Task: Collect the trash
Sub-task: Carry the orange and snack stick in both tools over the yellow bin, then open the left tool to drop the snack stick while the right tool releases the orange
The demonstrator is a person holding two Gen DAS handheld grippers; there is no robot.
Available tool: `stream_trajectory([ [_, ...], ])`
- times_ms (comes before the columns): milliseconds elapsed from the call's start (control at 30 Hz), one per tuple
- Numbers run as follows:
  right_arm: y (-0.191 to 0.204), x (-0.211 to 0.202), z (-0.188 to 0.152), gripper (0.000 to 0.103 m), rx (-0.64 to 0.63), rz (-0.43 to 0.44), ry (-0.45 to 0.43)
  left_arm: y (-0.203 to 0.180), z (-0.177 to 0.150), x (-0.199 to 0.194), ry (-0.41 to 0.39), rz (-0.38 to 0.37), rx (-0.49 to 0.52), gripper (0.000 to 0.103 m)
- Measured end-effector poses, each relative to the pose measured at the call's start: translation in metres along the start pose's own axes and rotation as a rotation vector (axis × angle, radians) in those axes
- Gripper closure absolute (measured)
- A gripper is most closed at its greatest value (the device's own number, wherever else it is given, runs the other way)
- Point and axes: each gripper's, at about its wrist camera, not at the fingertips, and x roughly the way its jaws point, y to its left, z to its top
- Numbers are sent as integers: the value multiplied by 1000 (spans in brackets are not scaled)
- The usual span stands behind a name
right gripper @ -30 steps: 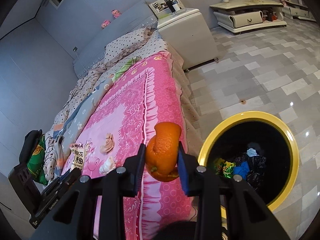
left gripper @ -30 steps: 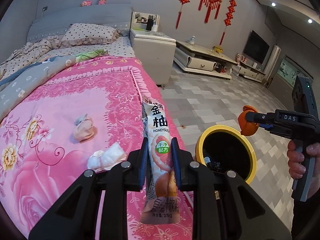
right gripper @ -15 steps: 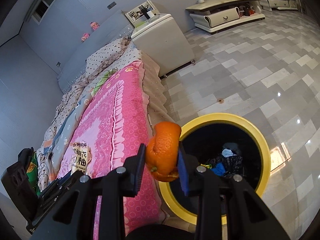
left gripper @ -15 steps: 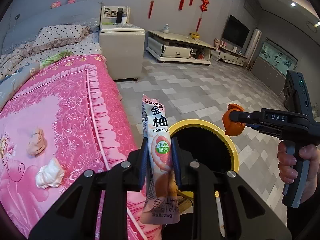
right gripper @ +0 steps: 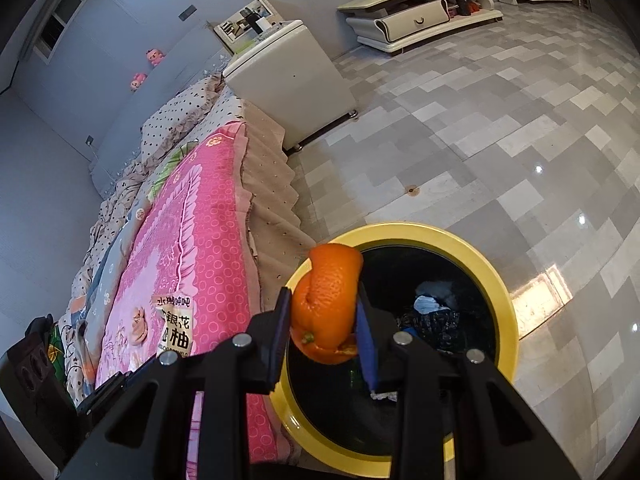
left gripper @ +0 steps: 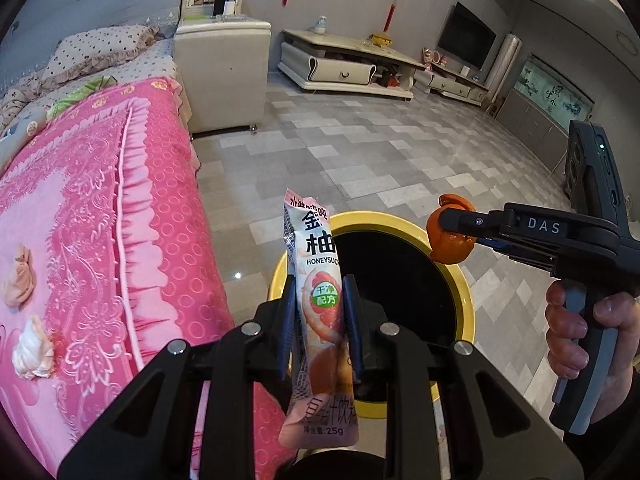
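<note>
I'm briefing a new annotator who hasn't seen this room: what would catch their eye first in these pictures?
Probably the yellow-rimmed bin on the tiled floor beside the bed, with both grippers poised at it. The right gripper clamps a bright orange peel above the bin's near rim, and the left gripper pinches a pink snack packet upright. Next comes the vivid pink bedspread, where two crumpled tissues lie.

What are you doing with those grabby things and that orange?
A person is tidying trash off the bed with a handheld gripper in each hand. The left gripper has its jaws shut on a pink snack wrapper, and the right gripper is clamped on an orange peel. Both are held over the yellow-rimmed trash bin beside the bed, which already has some rubbish inside. Nothing has been dropped yet. Two crumpled tissues lie on the pink bedspread.
</note>
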Motion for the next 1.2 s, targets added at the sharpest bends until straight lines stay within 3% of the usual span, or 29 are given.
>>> stream_trajectory([
  [300, -23, 21, 2, 74, 50, -28, 27, -11, -3, 41, 68, -8, 6, 82],
  [533, -29, 20, 4, 71, 70, -42, 23, -12, -2, 46, 78, -15, 14, 80],
  [700, -28, 15, 8, 68, 70, -57, 6, -9, -2, 37, 59, -18, 10, 65],
  [833, -24, 9, 6, 57, 60, -65, -13, 1, -1, 27, 42, -8, 3, 53],
  [933, -20, 5, 4, 52, 41, -85, -23, 13, 0, 19, 32, 11, 1, 48],
  [1200, 17, 1, -19, 46, -72, -23, -6, 66, 2, -16, -15, 90, -21, 43],
])
